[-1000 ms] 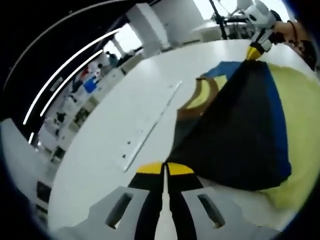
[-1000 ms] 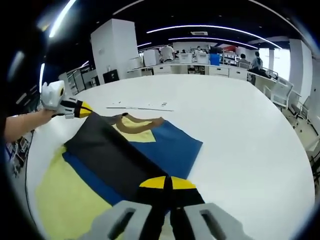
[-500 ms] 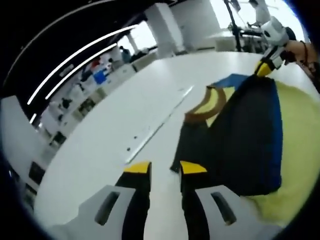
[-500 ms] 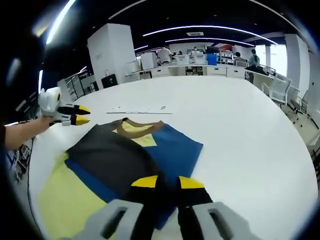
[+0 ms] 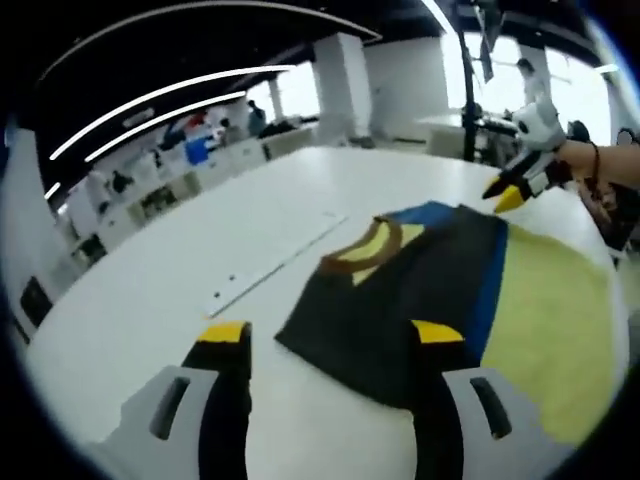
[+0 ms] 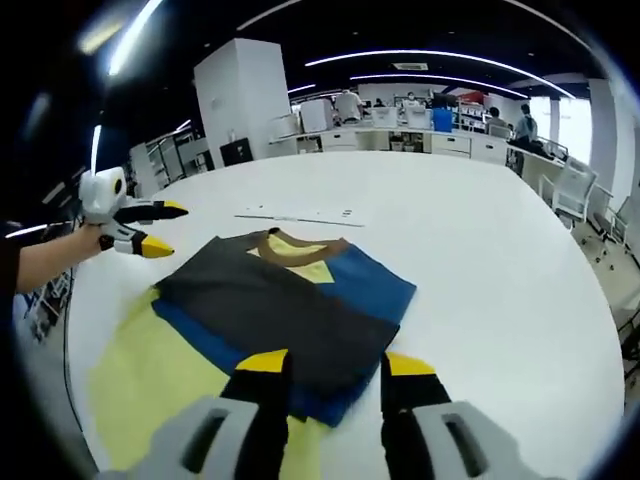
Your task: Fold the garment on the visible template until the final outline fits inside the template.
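The garment [image 5: 420, 290] is lying flat on the white table [image 5: 180, 280], folded so that a dark grey panel is covering most of it, with a strip of blue showing along one edge and a brown collar with a yellow patch inside it at the far end. It is resting partly on a pale yellow sheet, the template [image 5: 545, 330], which is spreading out beyond the blue edge of the cloth.

In the left gripper view, the left tongs [image 5: 330, 335] are hovering above the near edge of the garment with their yellow tips spread wide apart, pinching nothing. The right tongs [image 5: 503, 192] are coming in from the right of that view, held by a hand [image 5: 590, 165], hanging just past the far blue corner of the garment with their tips parted.

In the right gripper view, the garment [image 6: 290, 305] is sitting in the middle of the table [image 6: 480, 260], the template [image 6: 165, 375] reaching out to the left and toward the camera. The right tongs [image 6: 325, 362] are standing spread over the near edge of the cloth, gripping nothing. The left tongs [image 6: 165, 228] are showing at the left of this view, held by a hand [image 6: 95, 240], their two yellow tips parted and poised near the garment's corner without touching it.

A thin pale strip [image 6: 292, 214] is lying on the table beyond the collar. Desks and people are showing in the far background.
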Available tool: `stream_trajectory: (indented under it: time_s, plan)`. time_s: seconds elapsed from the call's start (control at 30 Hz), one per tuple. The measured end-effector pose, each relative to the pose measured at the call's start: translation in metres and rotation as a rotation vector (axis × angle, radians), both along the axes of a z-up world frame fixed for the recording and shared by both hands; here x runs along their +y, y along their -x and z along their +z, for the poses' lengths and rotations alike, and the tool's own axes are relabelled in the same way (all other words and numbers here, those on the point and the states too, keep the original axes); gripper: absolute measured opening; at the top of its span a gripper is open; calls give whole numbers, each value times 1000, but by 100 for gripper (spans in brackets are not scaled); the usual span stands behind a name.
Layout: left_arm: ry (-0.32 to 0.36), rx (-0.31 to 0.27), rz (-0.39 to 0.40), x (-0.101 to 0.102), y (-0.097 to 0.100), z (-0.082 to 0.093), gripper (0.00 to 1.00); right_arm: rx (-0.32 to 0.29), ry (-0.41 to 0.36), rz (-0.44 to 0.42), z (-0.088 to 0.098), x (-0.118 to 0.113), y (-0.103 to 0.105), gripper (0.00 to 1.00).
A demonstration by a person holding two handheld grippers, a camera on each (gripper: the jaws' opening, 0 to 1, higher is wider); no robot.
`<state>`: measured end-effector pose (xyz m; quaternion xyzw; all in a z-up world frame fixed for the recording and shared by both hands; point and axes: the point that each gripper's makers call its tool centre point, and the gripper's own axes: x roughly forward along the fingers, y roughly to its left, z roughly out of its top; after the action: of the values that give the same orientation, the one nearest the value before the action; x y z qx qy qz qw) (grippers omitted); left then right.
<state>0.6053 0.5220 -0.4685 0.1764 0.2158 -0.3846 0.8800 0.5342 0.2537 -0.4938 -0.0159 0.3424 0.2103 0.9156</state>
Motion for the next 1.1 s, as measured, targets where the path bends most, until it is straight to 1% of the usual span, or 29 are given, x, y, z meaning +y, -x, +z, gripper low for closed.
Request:
stream_trajectory:
  time_s: [0.03, 0.17, 0.2, 0.27, 0.4, 0.47, 0.6, 0.7, 0.77, 0.83, 0.93, 1.03, 1.1]
  plan:
    - [-9, 6, -4, 0, 6, -3, 57, 4, 4, 5, 0, 0, 2, 33]
    - [-9, 21, -9, 0, 22, -10, 55, 15, 26, 35, -1, 1, 11, 33]
    - [-15, 23, -8, 1, 25, -12, 54, 15, 32, 38, -2, 0, 11, 33]
    - [-49, 10, -18, 3, 34, -16, 51, 18, 38, 40, -3, -1, 14, 33]
    - [-38, 20, -5, 4, 42, -21, 45, 26, 26, 25, -6, -3, 18, 32]
    - [-51, 16, 10, 6, 45, -24, 42, 27, 21, 20, -6, -4, 19, 31]
    - [-63, 21, 27, 9, 50, -34, 35, 32, 18, 9, -9, -8, 23, 27]
    - [-89, 26, 46, 12, 52, -43, 30, 37, 15, 1, -12, -10, 26, 24]
    - [-81, 33, 48, 11, 56, -46, 24, 53, 25, -1, -19, -11, 28, 23]
    - [-84, 39, 48, 9, 59, -51, 21, 55, 40, -5, -24, -11, 29, 21]
    - [-78, 34, 63, 10, 58, -52, 17, 55, 29, -19, -29, -10, 29, 15]
    - [-79, 40, 72, 10, 58, -55, 13, 59, 34, -32, -34, -10, 28, 12]
    - [-86, 37, 75, 11, 58, -55, 5, 57, 29, -47, -35, -10, 26, 10]
